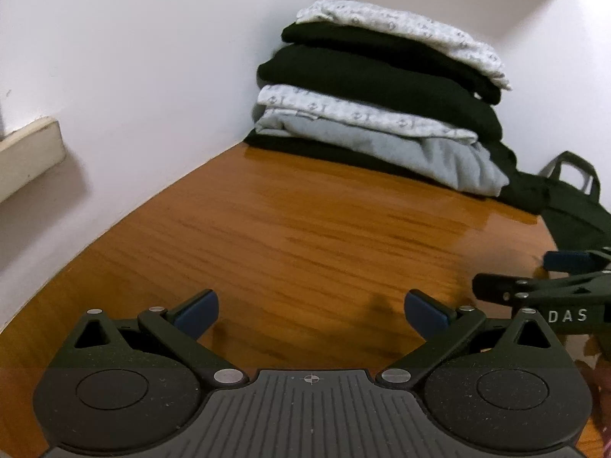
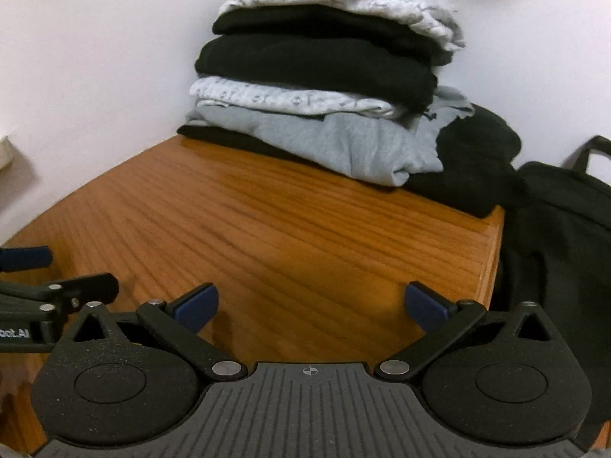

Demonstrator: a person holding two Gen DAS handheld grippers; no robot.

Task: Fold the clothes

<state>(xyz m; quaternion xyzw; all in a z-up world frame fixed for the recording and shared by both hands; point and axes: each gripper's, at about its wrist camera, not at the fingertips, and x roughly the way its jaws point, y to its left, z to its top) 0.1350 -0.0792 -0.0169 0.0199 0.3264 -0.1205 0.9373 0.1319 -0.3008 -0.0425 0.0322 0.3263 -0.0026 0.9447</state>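
From the left wrist view, the left gripper (image 1: 311, 315) hangs over the bare wooden table (image 1: 305, 236), jaws spread wide with nothing between them. The stack of folded clothes (image 1: 382, 99) sits at the far end against the white wall (image 1: 152, 57). The right gripper (image 1: 534, 290) shows at the right edge.

From the right wrist view, the right gripper (image 2: 311, 305) is fully spread and empty above the table (image 2: 305, 229). The stack (image 2: 324, 76) lies far ahead, a dark bag (image 2: 565, 206) right of it. The left gripper (image 2: 46, 290) enters at left.
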